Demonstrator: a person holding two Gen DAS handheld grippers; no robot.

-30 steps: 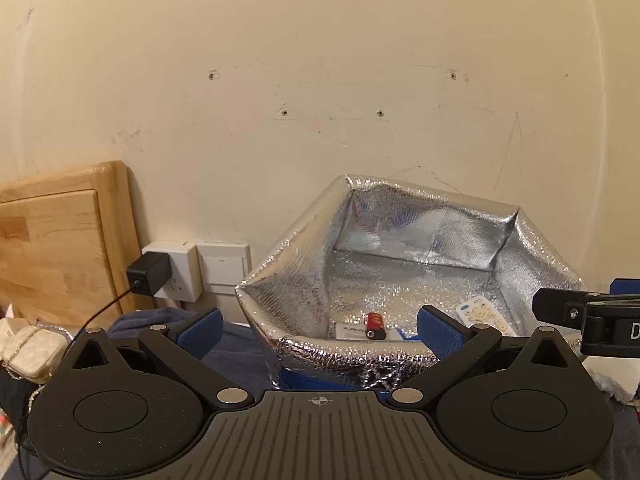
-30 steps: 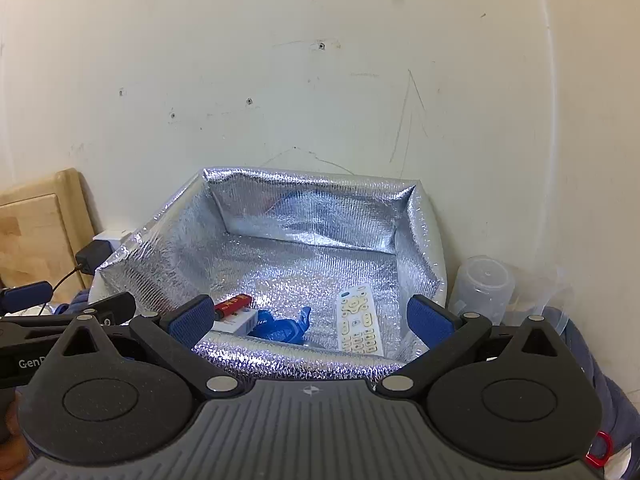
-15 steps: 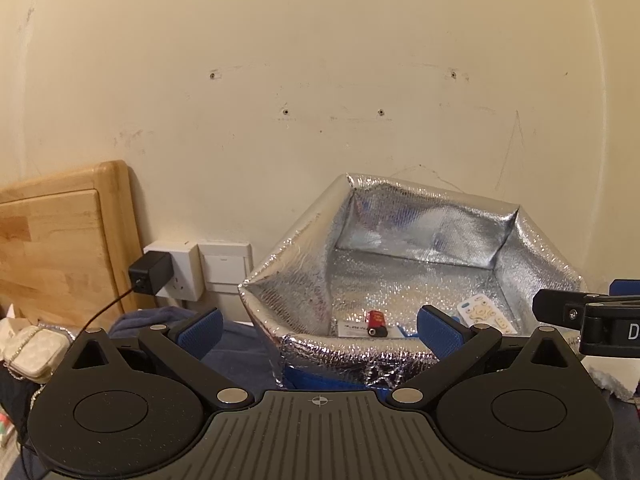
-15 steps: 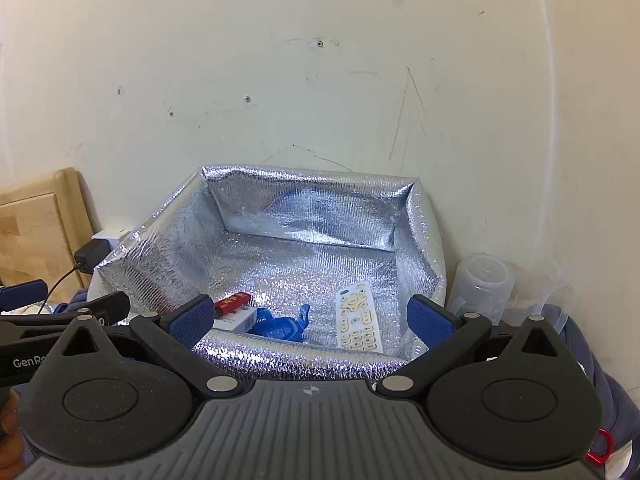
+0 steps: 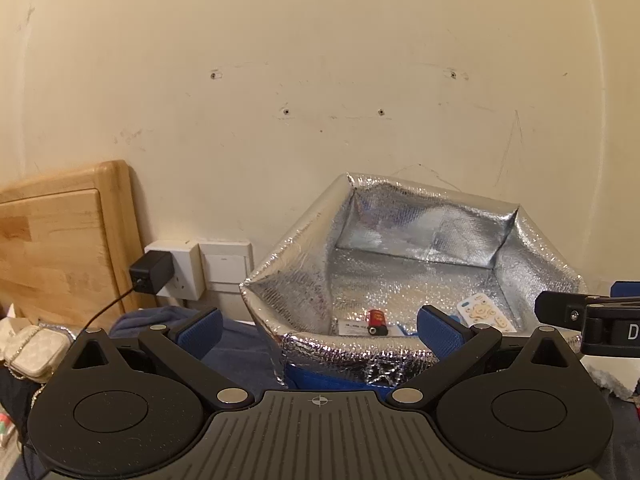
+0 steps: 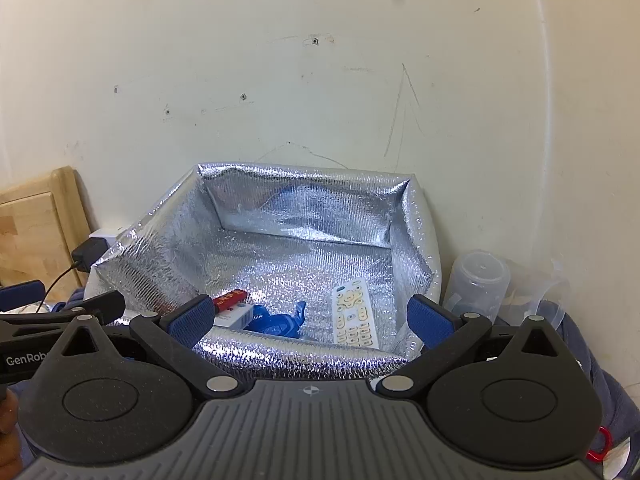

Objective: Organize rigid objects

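A silver foil-lined box [image 6: 308, 212] [image 5: 432, 220] stands against the wall. Inside lie a white remote [image 6: 354, 314] [image 5: 482, 312], a blue plastic piece [image 6: 280, 320], and a small red item [image 6: 229, 299] [image 5: 376, 317] resting on a white carton [image 6: 236, 316]. My left gripper [image 5: 319, 326] hovers open before the box's near left corner, nothing between its blue pads. My right gripper [image 6: 308, 316] is open too, held just short of the box's front rim and empty. Each gripper's arm shows at the edge of the other's view.
A wooden headboard [image 5: 52, 244] and a wall socket with a black plug [image 5: 150, 272] sit left of the box. A quilted white pouch [image 5: 30, 350] lies at far left. Clear plastic cups [image 6: 478, 284] stand right of the box. Blue fabric [image 5: 236, 354] covers the surface.
Both views shifted slightly: the box sits a little further right in the left view and marginally higher in the right view. Both grippers stay open and empty.
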